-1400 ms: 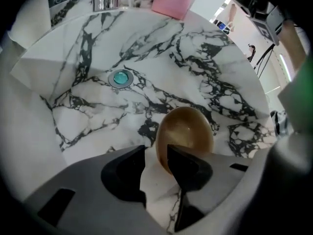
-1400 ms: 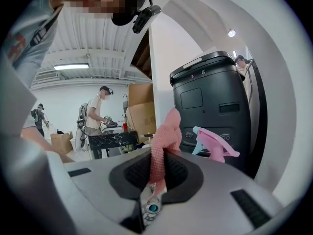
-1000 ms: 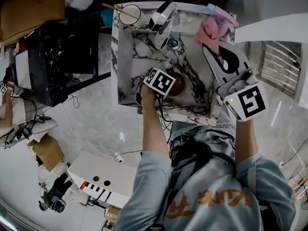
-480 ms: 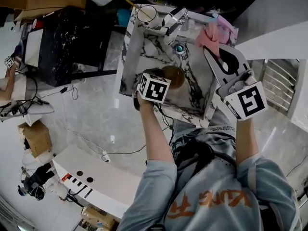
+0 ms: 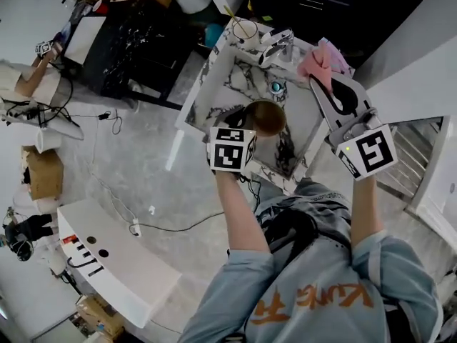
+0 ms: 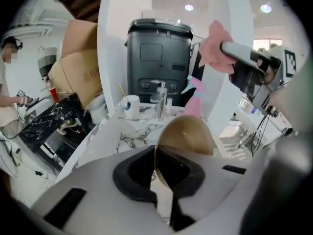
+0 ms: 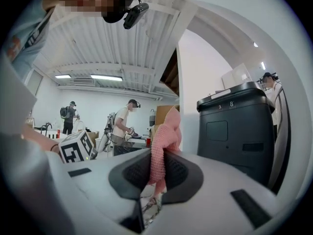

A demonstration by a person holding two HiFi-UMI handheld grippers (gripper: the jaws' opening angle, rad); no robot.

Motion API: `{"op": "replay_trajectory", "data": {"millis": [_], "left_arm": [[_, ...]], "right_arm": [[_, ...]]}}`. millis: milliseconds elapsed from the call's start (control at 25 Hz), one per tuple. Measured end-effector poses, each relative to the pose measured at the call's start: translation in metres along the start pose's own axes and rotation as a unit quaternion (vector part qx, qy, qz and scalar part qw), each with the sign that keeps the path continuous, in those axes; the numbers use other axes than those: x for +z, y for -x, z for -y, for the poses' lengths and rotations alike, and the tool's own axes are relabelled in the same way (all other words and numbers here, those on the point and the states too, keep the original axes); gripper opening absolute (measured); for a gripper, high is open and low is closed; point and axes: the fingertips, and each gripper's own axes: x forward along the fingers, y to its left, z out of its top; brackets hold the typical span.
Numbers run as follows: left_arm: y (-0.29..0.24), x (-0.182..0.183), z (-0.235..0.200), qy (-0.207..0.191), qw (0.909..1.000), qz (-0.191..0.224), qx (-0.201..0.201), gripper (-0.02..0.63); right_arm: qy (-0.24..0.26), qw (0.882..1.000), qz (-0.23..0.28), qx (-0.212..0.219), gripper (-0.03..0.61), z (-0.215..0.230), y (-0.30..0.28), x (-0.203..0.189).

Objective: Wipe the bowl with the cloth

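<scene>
1. The marble sink [image 5: 214, 84] lay on the far side, with its tap [image 5: 275, 43] on the far rim.
2. I had the right gripper [image 5: 323, 84] over the sink's right rim. Its jaws were clamped on the pink cloth [image 5: 319, 57], which stuck out beyond the pads.
3. I had the left gripper [image 5: 246, 123] over the near part of the basin. Its jaws were pinched tight on the rim of the brown bowl [image 5: 267, 116], which it held tilted on edge.
4. The bowl and the cloth were apart, with the cloth farther off and to the right.
5. A white cup [image 5: 245, 29] stood at the sink's far left corner.
</scene>
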Motion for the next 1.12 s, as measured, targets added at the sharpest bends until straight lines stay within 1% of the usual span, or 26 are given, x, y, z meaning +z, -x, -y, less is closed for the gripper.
{"op": "replay_trajectory", "data": {"millis": [80, 160, 240, 480, 600, 680, 760, 840, 920, 1040, 1120], "left_arm": [[0.018, 0.013, 0.006, 0.018, 0.9986, 0.049, -0.006, 0.031], [0.037, 0.026, 0.014, 0.030, 0.9944, 0.099, -0.018, 0.031], [0.053, 0.034, 0.019, 0.035, 0.9897, 0.136, -0.026, 0.031], [0.082, 0.041, 0.023, 0.052, 0.9794, 0.193, -0.025, 0.031], [0.096, 0.050, 0.031, 0.055, 0.9681, 0.239, -0.051, 0.031], [0.106, 0.054, 0.034, 0.053, 0.9609, 0.263, -0.070, 0.031], [0.115, 0.057, 0.031, 0.057, 0.9561, 0.277, -0.075, 0.031], [0.120, 0.060, 0.025, 0.069, 0.9526, 0.288, -0.070, 0.031], [0.120, 0.065, 0.021, 0.083, 0.9498, 0.295, -0.065, 0.031], [0.117, 0.073, 0.017, 0.096, 0.9482, 0.297, -0.058, 0.031], [0.116, 0.076, 0.016, 0.097, 0.9490, 0.294, -0.061, 0.031]], "right_arm": [[0.004, 1.000, 0.010, 0.011, 0.049, -0.002, 0.005, 0.009], [0.007, 1.000, 0.019, 0.021, 0.049, -0.004, 0.009, 0.017], [0.011, 0.999, 0.028, 0.033, 0.049, -0.007, 0.011, 0.025], [0.024, 0.996, 0.037, 0.081, 0.049, -0.022, 0.011, 0.033], [0.029, 0.993, 0.032, 0.111, 0.049, -0.031, 0.008, 0.030], [0.038, 0.990, 0.027, 0.136, 0.049, -0.039, 0.007, 0.028], [0.059, 0.984, 0.027, 0.166, 0.049, -0.049, 0.007, 0.030], [0.092, 0.975, 0.027, 0.202, 0.049, -0.058, 0.008, 0.031], [0.113, 0.964, 0.013, 0.241, 0.049, -0.066, 0.011, 0.027], [0.119, 0.945, -0.007, 0.303, 0.049, -0.078, 0.021, 0.020], [0.113, 0.938, -0.017, 0.327, 0.049, -0.083, 0.026, 0.018]]}}
